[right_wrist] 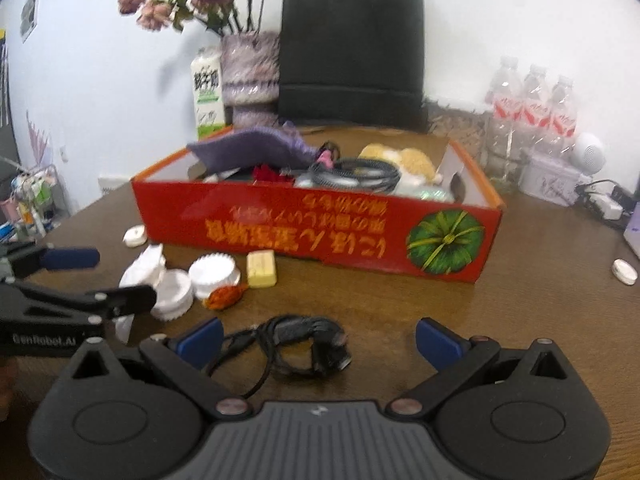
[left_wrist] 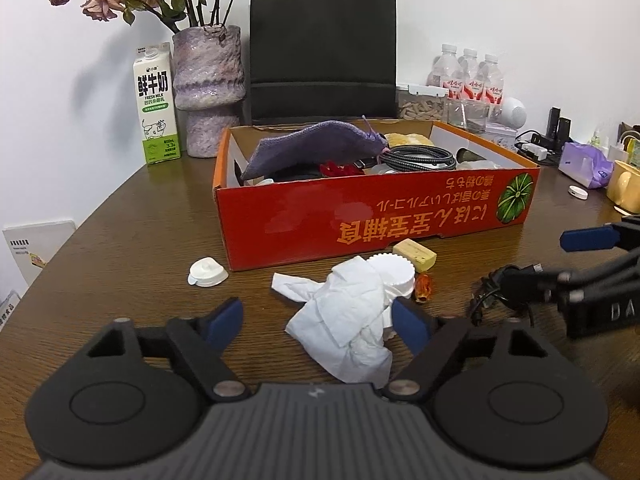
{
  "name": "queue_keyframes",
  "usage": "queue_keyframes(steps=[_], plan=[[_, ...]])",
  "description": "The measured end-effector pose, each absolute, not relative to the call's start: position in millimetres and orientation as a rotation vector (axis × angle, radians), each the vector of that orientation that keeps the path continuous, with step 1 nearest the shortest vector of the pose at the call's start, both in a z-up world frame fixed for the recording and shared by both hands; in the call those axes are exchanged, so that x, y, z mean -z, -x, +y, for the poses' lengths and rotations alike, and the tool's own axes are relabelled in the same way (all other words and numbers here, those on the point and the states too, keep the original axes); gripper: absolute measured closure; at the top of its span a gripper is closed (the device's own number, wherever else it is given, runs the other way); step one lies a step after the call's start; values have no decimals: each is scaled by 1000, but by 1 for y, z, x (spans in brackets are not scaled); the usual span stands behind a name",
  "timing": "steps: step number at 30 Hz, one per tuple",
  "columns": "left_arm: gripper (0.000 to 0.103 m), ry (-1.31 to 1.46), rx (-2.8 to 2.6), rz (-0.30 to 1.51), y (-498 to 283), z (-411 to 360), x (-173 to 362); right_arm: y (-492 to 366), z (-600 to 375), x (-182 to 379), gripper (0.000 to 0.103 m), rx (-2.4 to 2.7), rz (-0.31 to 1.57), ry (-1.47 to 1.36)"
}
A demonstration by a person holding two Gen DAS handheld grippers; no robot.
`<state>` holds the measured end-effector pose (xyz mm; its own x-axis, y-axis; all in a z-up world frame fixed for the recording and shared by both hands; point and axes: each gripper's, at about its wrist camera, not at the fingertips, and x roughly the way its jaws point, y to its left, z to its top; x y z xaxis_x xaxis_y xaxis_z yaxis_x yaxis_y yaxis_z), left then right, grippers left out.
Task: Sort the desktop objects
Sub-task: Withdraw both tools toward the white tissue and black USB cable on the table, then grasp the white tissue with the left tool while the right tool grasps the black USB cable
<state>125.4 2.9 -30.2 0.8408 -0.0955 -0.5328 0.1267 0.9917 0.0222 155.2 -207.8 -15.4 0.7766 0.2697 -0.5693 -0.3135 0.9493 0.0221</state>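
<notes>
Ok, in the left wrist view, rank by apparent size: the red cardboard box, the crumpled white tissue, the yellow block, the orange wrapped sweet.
1. Red cardboard box
2. Crumpled white tissue, though nearness to the camera enlarges it
3. Yellow block
4. Orange wrapped sweet

My left gripper (left_wrist: 316, 322) hung low over the wooden table (left_wrist: 120, 240), its blue pads apart. A crumpled white tissue (left_wrist: 344, 320) lay between them, nearer the right pad; whether that pad touched it I could not tell. Just beyond the tissue sat a white ridged lid (left_wrist: 394, 274), with a yellow block (left_wrist: 415, 255) and a small orange wrapper (left_wrist: 424, 287) close by. Ahead stood the red cardboard box (left_wrist: 360, 216), holding a purple cloth (left_wrist: 316, 146) and a coiled cable (left_wrist: 418, 158). A white cap (left_wrist: 207, 272) lay ahead to my left. My right gripper (left_wrist: 576, 264) reached in from the right, over a black cord (left_wrist: 496, 292).
</notes>
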Motion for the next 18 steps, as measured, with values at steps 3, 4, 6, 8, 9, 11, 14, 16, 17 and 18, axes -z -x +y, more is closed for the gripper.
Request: queue_keyframes(steps=[3,4,6,8,9,11,14,16,17,18], plan=[[29,-54,133,559,-125,2,30,-160,-214,15,10,-312,621,45],[34,-54,138,558,-125,2,30,-160,-213,16,10,-322,629,44],[43,-52,142,563,-125,2,30,-157,-209,15,10,-346,624,66],[51,-49,148,563,-124,2,30,-150,-205,11,11,-366,600,96],[60,-52,150,565,-124,1,30,-147,-203,9,11,-371,589,109],[76,-52,156,575,-125,1,31,-142,-199,6,21,-387,577,135],[85,-51,159,576,-125,1,32,-137,-195,4,37,-420,576,149],[86,-58,158,557,-123,1,31,-136,-193,5,47,-434,582,159],[86,-60,158,548,-122,0,30,-135,-192,5,52,-441,587,163],[86,-61,160,542,-121,0,29,-135,-190,6,58,-447,593,168]])
